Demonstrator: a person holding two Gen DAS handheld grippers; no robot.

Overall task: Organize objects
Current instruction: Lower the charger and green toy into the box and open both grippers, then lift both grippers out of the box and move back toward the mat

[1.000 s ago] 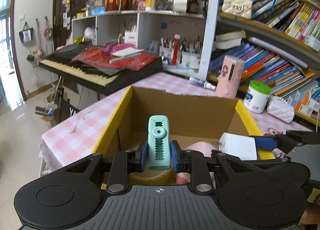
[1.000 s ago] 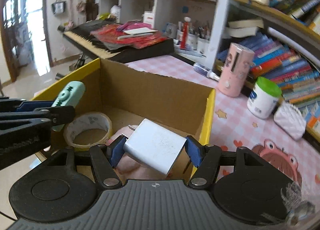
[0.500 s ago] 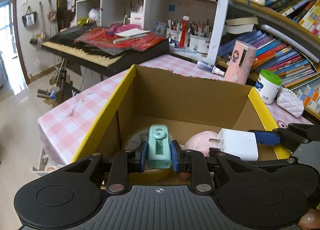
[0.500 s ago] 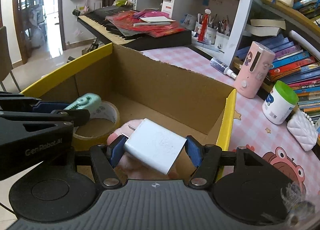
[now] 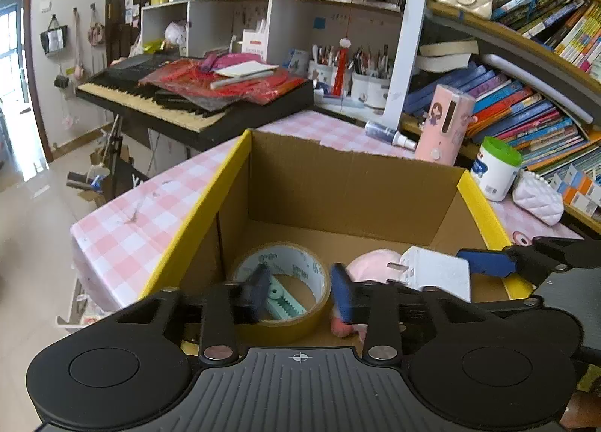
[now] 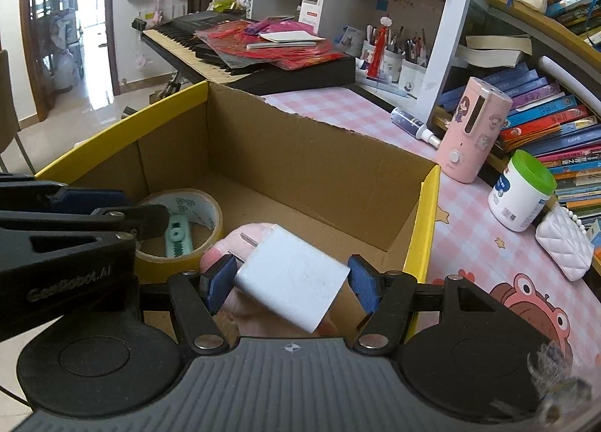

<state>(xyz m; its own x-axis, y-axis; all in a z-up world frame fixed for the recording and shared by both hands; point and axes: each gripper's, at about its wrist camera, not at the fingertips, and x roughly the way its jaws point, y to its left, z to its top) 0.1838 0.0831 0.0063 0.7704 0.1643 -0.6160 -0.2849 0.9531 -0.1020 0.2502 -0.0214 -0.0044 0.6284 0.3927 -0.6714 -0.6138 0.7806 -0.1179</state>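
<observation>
An open cardboard box [image 5: 353, 184] with yellow flaps stands on the pink checked table; it also shows in the right wrist view [image 6: 311, 161]. My left gripper [image 5: 300, 295] is open over the box. The mint green clip [image 5: 283, 302] lies inside the tape roll [image 5: 296, 259] on the box floor, also seen from the right wrist [image 6: 178, 234]. My right gripper [image 6: 291, 283] is shut on a white plug adapter [image 6: 293, 281], held above a pink object [image 5: 370, 259] in the box. The adapter also shows in the left wrist view [image 5: 435, 272].
A pink dispenser [image 6: 473, 131], a green-lidded white jar [image 6: 522, 191], a white quilted purse [image 6: 563, 240] and a small spray bottle [image 6: 413, 122] stand on the table right of the box. A keyboard [image 5: 188, 101] and bookshelves [image 5: 526, 94] lie behind.
My left gripper opened and let go of the mint green clip, which dropped into the tape roll in the box. The right gripper still holds the adapter over the box.
</observation>
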